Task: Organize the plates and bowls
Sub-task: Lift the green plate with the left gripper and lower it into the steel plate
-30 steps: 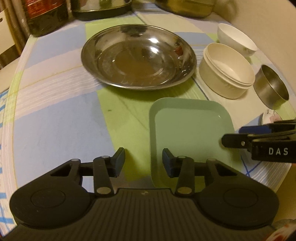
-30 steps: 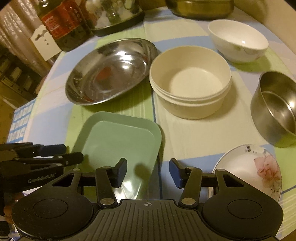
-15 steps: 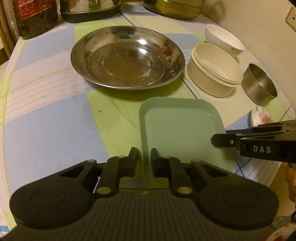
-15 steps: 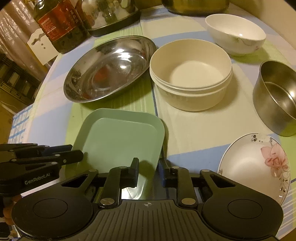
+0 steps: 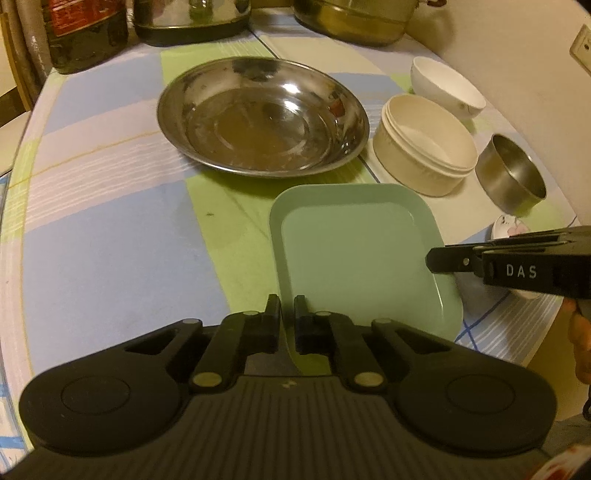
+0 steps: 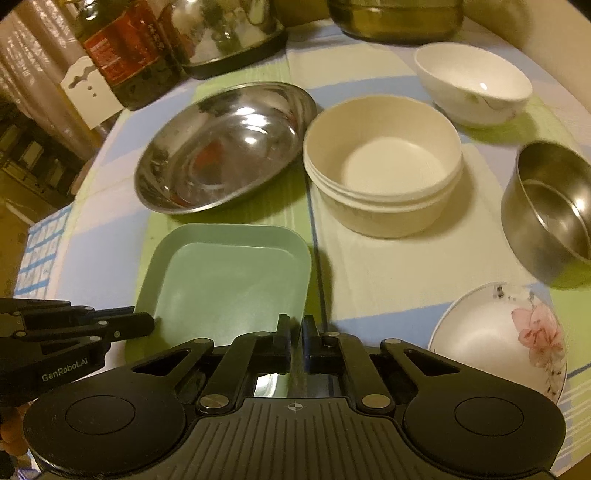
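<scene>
A pale green square plate (image 5: 354, 251) (image 6: 229, 284) lies on the checked tablecloth near the table's front edge. My left gripper (image 5: 286, 308) is shut on the plate's near left rim, and the rim shows in the thin gap between its pads. My right gripper (image 6: 295, 326) is shut on the near right rim in the same way. Behind the plate sit a wide steel plate (image 5: 262, 118), a cream bowl (image 5: 424, 147), a white bowl (image 5: 447, 88) and a small steel bowl (image 5: 513, 173). A flowered plate (image 6: 498, 339) lies at the near right.
A dark oil bottle (image 6: 125, 51), a steel kettle (image 5: 192, 18) and a brass-coloured pot (image 5: 354, 18) stand along the table's back edge. A wall runs close past the right side. The left half of the cloth (image 5: 103, 221) holds no dishes.
Both grippers went from open to shut, each closing on a near edge of the green plate. Neither hand has shifted much, and the dishes have stayed where they were.
</scene>
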Action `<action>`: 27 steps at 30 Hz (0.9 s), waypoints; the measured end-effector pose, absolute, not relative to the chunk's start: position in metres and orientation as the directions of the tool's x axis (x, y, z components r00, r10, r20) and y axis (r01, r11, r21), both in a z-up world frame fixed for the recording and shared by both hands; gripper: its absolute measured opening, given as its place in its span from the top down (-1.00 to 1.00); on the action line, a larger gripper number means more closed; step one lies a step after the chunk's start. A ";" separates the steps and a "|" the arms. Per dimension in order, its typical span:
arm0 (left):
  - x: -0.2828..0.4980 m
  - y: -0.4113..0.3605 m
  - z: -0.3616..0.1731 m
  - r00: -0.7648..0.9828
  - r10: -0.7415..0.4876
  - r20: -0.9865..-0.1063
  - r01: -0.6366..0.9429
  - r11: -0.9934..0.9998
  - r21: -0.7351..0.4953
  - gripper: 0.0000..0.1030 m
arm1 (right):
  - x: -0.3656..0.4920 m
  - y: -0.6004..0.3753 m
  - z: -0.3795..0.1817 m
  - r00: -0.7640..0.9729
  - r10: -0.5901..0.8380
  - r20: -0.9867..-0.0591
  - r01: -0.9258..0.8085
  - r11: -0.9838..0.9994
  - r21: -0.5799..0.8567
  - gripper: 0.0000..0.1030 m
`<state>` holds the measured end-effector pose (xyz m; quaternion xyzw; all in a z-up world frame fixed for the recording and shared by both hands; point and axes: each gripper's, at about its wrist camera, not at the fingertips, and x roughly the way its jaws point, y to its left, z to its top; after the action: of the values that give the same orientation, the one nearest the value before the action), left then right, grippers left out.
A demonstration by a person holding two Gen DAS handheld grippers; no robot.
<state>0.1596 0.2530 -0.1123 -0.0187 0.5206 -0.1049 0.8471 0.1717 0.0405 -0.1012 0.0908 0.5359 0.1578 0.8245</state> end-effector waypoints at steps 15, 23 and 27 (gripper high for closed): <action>0.180 0.272 -0.070 0.524 -0.176 -0.833 0.083 0.984 -0.156 0.88 | 0.195 0.054 -0.058 0.405 0.411 -0.817 -0.255 0.909 0.331 0.88; 0.226 0.275 -0.066 0.568 -0.149 -0.810 0.060 0.988 -0.140 0.88 | 0.231 0.062 -0.051 0.455 0.398 -0.797 -0.260 0.915 0.308 0.88; 0.249 0.274 -0.067 0.579 -0.140 -0.803 0.059 0.990 -0.130 0.88 | 0.254 0.066 -0.053 0.468 0.387 -0.795 -0.254 0.920 0.298 0.88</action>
<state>0.2485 0.2743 -0.0668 -0.0446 0.4551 -0.0561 0.8876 0.2541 0.0664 -0.0533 0.0689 0.4805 0.1876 0.8539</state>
